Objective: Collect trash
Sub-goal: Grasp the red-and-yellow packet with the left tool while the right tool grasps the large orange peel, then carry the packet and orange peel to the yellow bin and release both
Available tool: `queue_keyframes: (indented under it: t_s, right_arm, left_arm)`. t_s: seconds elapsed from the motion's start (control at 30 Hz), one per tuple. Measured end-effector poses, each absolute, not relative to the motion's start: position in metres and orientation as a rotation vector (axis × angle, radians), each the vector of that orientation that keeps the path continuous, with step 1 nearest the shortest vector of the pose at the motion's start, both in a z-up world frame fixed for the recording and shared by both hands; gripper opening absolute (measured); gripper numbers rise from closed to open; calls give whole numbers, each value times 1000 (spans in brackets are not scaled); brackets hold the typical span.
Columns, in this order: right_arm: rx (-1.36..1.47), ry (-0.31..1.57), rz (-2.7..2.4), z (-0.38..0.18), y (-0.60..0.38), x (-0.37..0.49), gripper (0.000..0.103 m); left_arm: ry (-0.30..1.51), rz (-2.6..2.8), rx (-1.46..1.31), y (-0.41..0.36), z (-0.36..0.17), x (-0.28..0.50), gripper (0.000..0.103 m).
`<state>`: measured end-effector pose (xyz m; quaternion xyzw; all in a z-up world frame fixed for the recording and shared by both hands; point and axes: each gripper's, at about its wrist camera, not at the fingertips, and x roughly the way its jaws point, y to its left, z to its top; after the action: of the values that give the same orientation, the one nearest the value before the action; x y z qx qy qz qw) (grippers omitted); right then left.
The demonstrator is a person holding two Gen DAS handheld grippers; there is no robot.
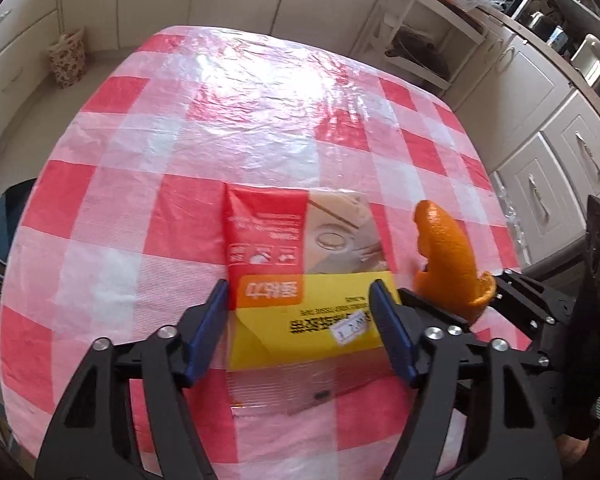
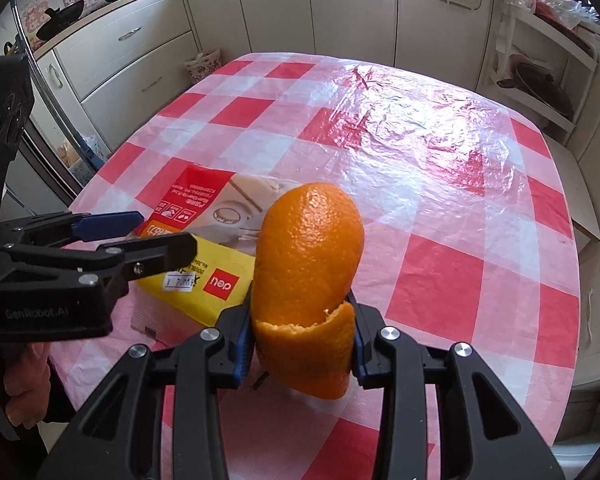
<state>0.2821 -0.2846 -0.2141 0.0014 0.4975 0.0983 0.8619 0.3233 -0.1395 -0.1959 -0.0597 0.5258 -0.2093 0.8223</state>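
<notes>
orange peel: sitting between the blue pads of the right gripper, sticking up and forward past the fingertips, over the near part of the table
right gripper state: clenching on the lower end of the orange peel, both pads pressing its sides
package: lying flat on the checkered cloth, just left of the orange peel; left gripper straddling its near yellow end
left gripper state: spread wide, one blue pad on each side of the package; touching or not, cannot tell
left gripper pose: coming in low from the near edge, fingers pointing across the table, tilting down onto the package
right gripper pose: hanging just right of the left gripper, pointing forward, peel held upright
peel look: bright orange, dimpled skin, curling into a rounded tube, torn ragged edge near the pads
package look: red and yellow printed wrapper, product photo, small white price sticker, clear plastic at near end
table look: red and white checks under wrinkly shiny film
</notes>
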Motion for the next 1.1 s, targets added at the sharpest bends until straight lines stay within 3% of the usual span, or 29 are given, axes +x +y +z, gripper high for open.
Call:
queue_keyframes:
  t_s: [0.1, 0.2, 0.7, 1.1]
  right_arm:
    - [6, 1043, 212, -214, -285, 282, 39]
    - [8, 1042, 216, -215, -285, 281, 39]
    - [71, 971, 175, -190, -320, 269, 39]
    - [175, 877, -115, -152, -454, 185, 39]
  left_arm:
    - [1145, -512, -140, -148, -198, 321, 18]
    - [1123, -541, -134, -152, -194, 315, 5]
    - [905, -461, -7, -151, -138, 294, 4]
    - [726, -619, 86, -212, -88, 226, 4]
